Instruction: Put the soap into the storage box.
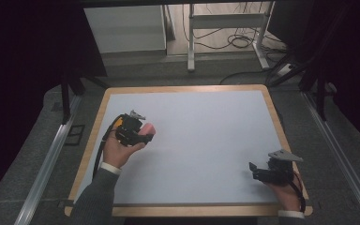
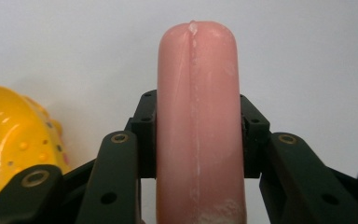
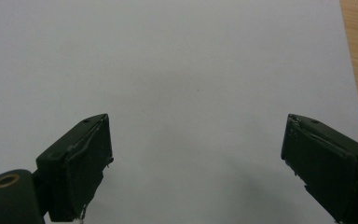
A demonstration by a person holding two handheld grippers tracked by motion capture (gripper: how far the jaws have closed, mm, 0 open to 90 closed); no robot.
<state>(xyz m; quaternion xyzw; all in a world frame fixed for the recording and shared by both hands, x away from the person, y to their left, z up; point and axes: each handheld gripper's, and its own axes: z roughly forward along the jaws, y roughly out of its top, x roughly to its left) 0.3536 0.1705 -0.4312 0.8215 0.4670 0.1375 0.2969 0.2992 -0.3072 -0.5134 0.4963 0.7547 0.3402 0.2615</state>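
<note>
Two grippers are over one big thing: the pale grey rectangular table mat with a light wooden border, which takes up the middle of the high view. On it I see no other loose item in that view.

Next in size, my left gripper sits left of centre in the high view, held up in the hand. Its jaws are closed onto a smooth pink sausage-shaped toy, which stands upright in the centre of the left gripper view, pinched at mid-length with its rounded tip clear above the jaws. At the left edge of that same view I see a glossy yellow rounded toy with small raised dots; whether it touches the gripper I cannot tell.

My right gripper rests low at the lower right of the high view, near the mat's edge. In the right gripper view its jaws stand wide apart with bare mat between them, gripping nothing.

I judge the step in hand to be carrying the pink toy, already secured. The next move, I think, calls for choosing a bare spot on the mat, lowering until the toy touches, then easing the jaws apart so it does not roll.
</note>
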